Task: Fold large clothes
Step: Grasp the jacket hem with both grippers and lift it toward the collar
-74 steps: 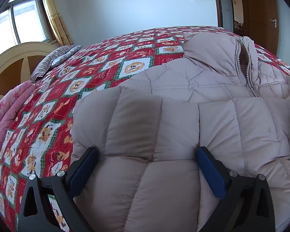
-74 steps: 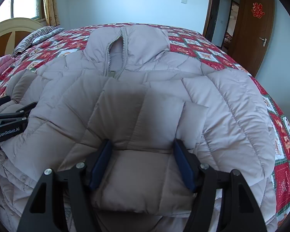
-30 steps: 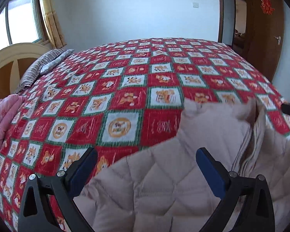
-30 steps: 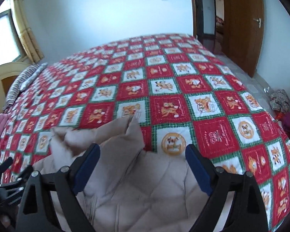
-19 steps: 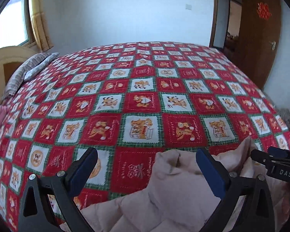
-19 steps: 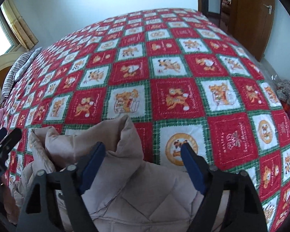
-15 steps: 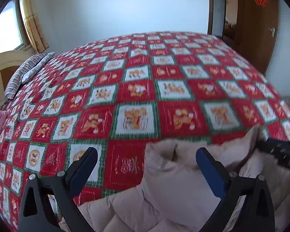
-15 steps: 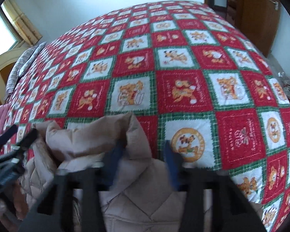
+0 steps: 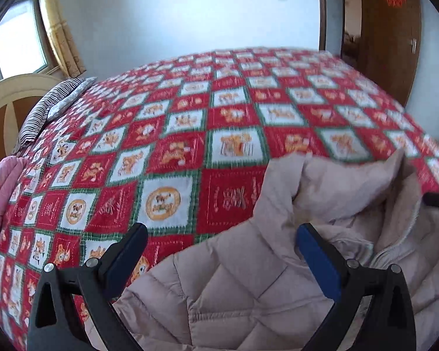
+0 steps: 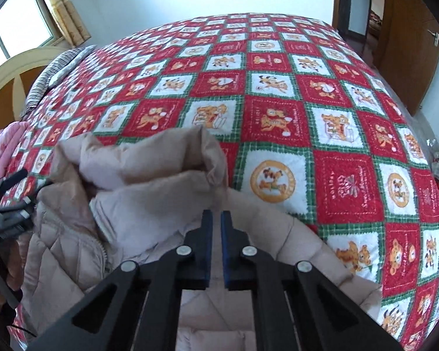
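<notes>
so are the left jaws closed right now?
No, the left gripper has its jaws spread wide over the puffer jacket, clamping nothing.

left hand-held gripper [image 9: 219,242] spread wide, right [image 10: 216,219] nearly closed.

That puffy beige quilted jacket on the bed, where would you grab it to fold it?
I'd grip the puffy beige quilted jacket at its raised collar fold, coming from the near edge of the red patchwork quilt. That ridge stands up off the flat padding, thin enough to pinch. The right tool looks nearly closed there; the left tool is open.
</notes>
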A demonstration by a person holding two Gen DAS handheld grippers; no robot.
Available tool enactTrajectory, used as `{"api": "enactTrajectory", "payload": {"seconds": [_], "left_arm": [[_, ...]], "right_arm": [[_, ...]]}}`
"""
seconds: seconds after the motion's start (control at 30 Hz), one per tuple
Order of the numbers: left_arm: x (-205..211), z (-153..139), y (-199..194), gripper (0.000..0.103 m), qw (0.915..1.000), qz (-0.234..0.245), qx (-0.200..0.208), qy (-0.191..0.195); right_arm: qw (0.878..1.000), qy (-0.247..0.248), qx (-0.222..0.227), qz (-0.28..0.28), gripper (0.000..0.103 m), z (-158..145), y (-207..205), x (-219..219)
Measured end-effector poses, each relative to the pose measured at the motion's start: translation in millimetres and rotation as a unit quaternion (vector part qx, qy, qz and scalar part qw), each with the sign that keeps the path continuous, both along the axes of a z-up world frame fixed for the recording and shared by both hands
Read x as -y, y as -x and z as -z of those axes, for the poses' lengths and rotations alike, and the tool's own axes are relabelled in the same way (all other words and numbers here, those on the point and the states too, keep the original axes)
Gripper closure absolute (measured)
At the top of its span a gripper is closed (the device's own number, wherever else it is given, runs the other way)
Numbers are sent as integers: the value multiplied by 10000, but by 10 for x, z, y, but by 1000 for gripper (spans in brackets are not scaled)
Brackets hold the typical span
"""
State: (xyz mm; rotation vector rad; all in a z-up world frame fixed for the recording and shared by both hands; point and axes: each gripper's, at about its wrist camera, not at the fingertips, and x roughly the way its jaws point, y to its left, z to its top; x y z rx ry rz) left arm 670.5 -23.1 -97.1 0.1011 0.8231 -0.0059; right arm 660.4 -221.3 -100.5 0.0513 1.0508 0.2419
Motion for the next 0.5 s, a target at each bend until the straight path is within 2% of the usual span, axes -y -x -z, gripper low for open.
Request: {"api": "enactTrajectory", "payload": {"seconds": [0.03,0.07,0.13,0.17,0.2,0.27,0.37,0.47,0.5], "left_arm": [[7,-94,1,1,9999,-34,130,50],[24,-147,-15,1,9998,-53,195,69],[71,-254,-105,1,9993,-97,338,120],[89,-263,-163,1,9992,-130,350,127],[111,-242,-247,1,9993,-152,326,130],[158,-141,-413,1,9995,-206,218,44],[206,35,-536,1,9996,-228,14,-144],[208,172,-441,1,9997,-30,-165,-183],[209,211,-390,1,9994,40,-187,-280]], "right_arm": [[10000,-31,39,49,91,-11,-7,14],[9999,-83,83,107,83,-31,-28,30],[9990,-248,216,301,15,-90,-59,73],[9977,-344,389,440,9,-138,-46,105],[9968,-371,472,525,9,-169,-68,113],[9967,-378,357,630,10,-172,-190,101],[9970,-404,-31,659,10,-76,-413,36],[9986,-148,-296,423,26,26,-501,-74],[9988,9,-380,295,39,66,-482,-107]]}}
